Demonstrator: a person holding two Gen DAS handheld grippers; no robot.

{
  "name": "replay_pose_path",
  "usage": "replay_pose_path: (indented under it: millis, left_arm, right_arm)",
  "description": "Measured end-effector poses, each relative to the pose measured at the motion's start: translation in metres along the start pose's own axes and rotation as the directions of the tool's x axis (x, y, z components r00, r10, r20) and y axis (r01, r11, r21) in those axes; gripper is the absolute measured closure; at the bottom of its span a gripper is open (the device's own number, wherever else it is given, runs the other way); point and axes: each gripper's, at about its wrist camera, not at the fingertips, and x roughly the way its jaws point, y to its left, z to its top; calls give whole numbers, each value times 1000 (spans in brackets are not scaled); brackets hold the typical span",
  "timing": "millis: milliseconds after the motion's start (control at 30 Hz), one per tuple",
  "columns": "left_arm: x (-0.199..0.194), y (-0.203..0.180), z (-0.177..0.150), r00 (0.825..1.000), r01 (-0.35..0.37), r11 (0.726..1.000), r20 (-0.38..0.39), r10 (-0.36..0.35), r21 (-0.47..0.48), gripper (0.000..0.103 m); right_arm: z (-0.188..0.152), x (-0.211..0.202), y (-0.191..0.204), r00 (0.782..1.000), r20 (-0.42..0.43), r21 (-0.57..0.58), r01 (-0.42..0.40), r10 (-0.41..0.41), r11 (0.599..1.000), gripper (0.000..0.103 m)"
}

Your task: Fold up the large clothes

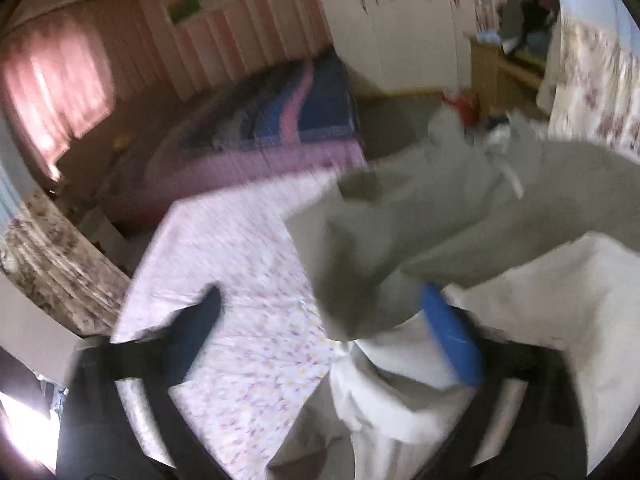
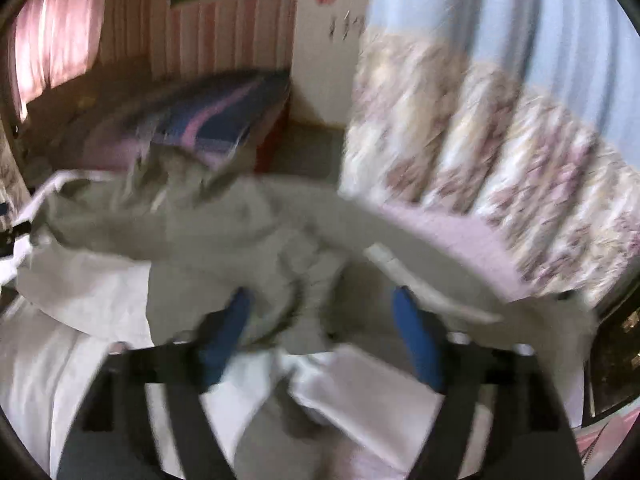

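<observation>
A large grey-beige garment [image 1: 400,216] with a white lining [image 1: 560,300] lies crumpled on a bed with a pink flowered sheet [image 1: 248,280]. My left gripper [image 1: 322,290] stands wide open over it. A fold of the cloth sits beside the right blue finger [image 1: 448,328], and the left finger [image 1: 200,320] is over bare sheet. In the right wrist view the same garment [image 2: 248,232] is bunched up, with my right gripper [image 2: 320,292] open and grey cloth lying between its blue fingers [image 2: 232,320]. Neither pair of pads presses on the cloth. Both views are blurred.
A second bed with a purple and blue striped blanket [image 1: 280,120] stands beyond a strip of floor. A white wardrobe [image 1: 400,32] and a wooden shelf [image 1: 504,68] are at the back. Flowered curtains [image 2: 480,140] hang close on the right; a pink curtain [image 1: 56,92] is far left.
</observation>
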Motion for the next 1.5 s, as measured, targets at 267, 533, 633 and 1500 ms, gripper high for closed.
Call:
replay_pose_path:
  millis: [267,533,633,1500]
  left_arm:
    - [-40,3,6,999,43,997,24,-41,-65,3]
    - [-38,-11,1,996,88,991,-4,-88,-99,3]
    - [-39,-18,1,992,122,988,-15,-124,-98,3]
    - [-21,13,-5,984,152,980,-70,-161,-127,3]
  right_arm:
    - [5,-49,-153,967,-58,228,256,-249,939,9]
    - [-75,-4,-222,960,-262,444,210,-98,871,29]
    - [-77,11,-221,970,-240,505,99,29,858,98]
    - [80,-69,-105,990,136,235,12,-46,972,100]
